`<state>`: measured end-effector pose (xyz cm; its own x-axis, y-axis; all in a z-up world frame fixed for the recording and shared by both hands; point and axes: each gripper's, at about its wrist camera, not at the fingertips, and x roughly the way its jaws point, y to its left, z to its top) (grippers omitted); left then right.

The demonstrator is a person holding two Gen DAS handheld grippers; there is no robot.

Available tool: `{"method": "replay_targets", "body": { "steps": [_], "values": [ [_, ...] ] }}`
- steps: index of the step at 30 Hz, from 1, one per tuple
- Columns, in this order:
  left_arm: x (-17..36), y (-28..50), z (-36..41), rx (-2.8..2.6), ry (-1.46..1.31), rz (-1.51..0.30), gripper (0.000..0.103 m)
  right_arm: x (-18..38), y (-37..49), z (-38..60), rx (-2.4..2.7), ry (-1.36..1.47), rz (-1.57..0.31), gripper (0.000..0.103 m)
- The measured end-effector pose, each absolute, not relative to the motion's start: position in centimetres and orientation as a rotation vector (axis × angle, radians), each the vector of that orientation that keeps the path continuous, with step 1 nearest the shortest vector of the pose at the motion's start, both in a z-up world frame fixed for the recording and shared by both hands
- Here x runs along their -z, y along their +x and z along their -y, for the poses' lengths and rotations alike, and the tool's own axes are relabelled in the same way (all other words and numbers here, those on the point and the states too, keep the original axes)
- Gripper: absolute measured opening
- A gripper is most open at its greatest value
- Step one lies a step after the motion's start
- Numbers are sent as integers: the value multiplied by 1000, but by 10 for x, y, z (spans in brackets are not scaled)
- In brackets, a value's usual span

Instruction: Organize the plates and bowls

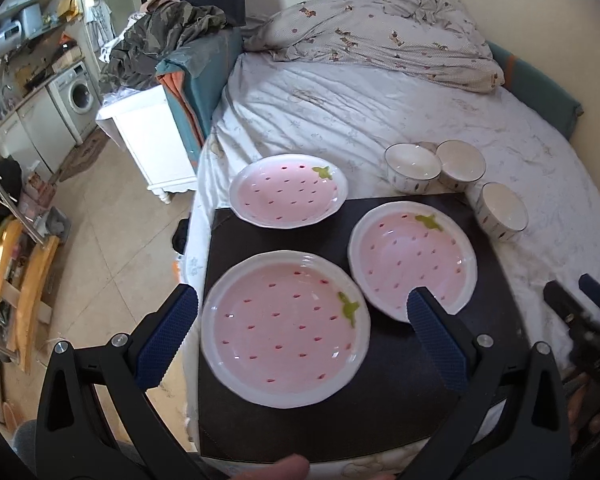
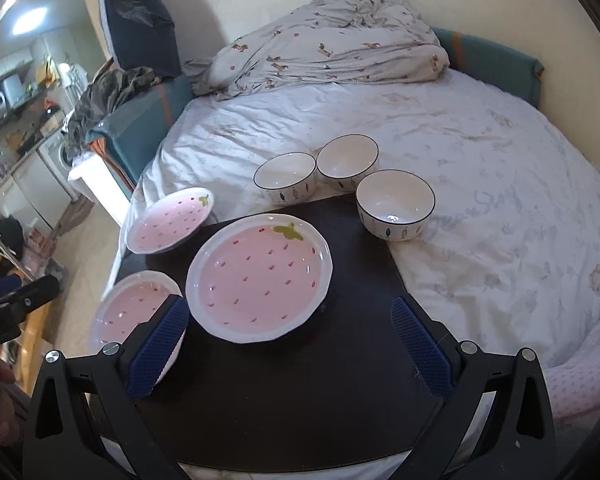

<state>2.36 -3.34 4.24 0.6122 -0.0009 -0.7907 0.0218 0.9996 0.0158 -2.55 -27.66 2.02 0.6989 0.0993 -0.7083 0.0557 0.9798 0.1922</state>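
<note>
While three pink strawberry-pattern plates are lying on or against a black board laid over the bed, every dish is sitting empty.

Item 1: near plate, lower centre of the left wrist view, resting flat on the board; white scalloped rim, pink well, red seed marks, green leaf at its right edge.

Item 2: right plate, just beside item 1 and apart from it, also on the board; the same plate is filling the centre of the right wrist view.

Item 3: far plate, upper centre-left, overhanging the board's far corner and lying partly on the sheet.

Items 4–6: three white bowls with dark rims and small leaf motifs. Two bowls are touching each other on the sheet; the third bowl is sitting at the board's far right corner.

Left gripper: fingers spread wide, hovering above item 1, gripping nothing.

Right gripper: fingers likewise spread wide, hovering over the board near item 2, gripping nothing.
</note>
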Motion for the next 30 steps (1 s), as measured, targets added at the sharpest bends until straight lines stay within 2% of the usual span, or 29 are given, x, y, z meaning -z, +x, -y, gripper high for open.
{"method": "replay_targets", "body": {
  "steps": [16, 23, 30],
  "values": [
    [-49, 51, 69, -8, 16, -945, 103, -49, -19, 322, -56, 384, -766, 103],
    [-33, 98, 78, -19, 5, -933, 103, -54, 24, 348, -13, 399, -789, 103],
    [-3, 143, 87, 73, -15, -1061, 103, -22, 95, 370, -54, 476, -938, 103]
  ]
}}
